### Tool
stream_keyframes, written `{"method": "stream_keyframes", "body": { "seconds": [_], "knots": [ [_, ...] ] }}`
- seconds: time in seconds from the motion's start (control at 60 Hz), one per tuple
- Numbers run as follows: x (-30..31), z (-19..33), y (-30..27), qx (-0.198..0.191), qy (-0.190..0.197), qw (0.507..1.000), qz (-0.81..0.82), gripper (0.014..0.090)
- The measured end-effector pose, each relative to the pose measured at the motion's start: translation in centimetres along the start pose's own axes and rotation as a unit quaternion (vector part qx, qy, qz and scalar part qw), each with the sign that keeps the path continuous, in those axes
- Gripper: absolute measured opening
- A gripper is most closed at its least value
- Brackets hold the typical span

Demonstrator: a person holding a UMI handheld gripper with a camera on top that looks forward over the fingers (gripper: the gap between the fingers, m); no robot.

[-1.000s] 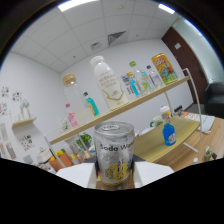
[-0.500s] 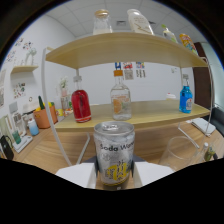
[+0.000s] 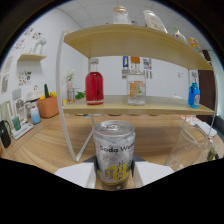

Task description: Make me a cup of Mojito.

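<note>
A silver soda water can (image 3: 114,151) with a yellow label stands upright between my gripper's (image 3: 114,179) two white fingers (image 3: 75,176), which are shut on its lower sides. Beyond the can is a two-tier wooden shelf (image 3: 150,106) with a white frame. On the shelf's lower board stand a red-liquid bottle (image 3: 94,87), a clear bottle with an orange cap (image 3: 135,85) and a small blue bottle (image 3: 193,95). A clear empty glass (image 3: 187,146) stands on the wooden table (image 3: 47,145), to the right of the can and ahead of the fingers.
More bottles (image 3: 121,14) stand on the shelf's top board. The shelf's white leg (image 3: 67,125) comes down just left of the can. An orange pot with plants (image 3: 48,106) and small items (image 3: 34,115) sit on the table at the left, by the wall.
The view has swung level and closer to the shelf, so the red and clear bottles now sit straight ahead. The can has stayed between the fingers throughout.
</note>
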Motion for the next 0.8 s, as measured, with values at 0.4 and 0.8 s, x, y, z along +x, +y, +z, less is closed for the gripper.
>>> {"method": "stream_keyframes", "body": {
  "seconds": [0.4,0.8],
  "knots": [
    [0.3,-3.1,0.2,-0.032,0.01,0.999,-0.007,0.0853],
    [-0.3,-16.0,-3.0,-0.059,-0.002,0.998,-0.031,0.0858]
  ]
}}
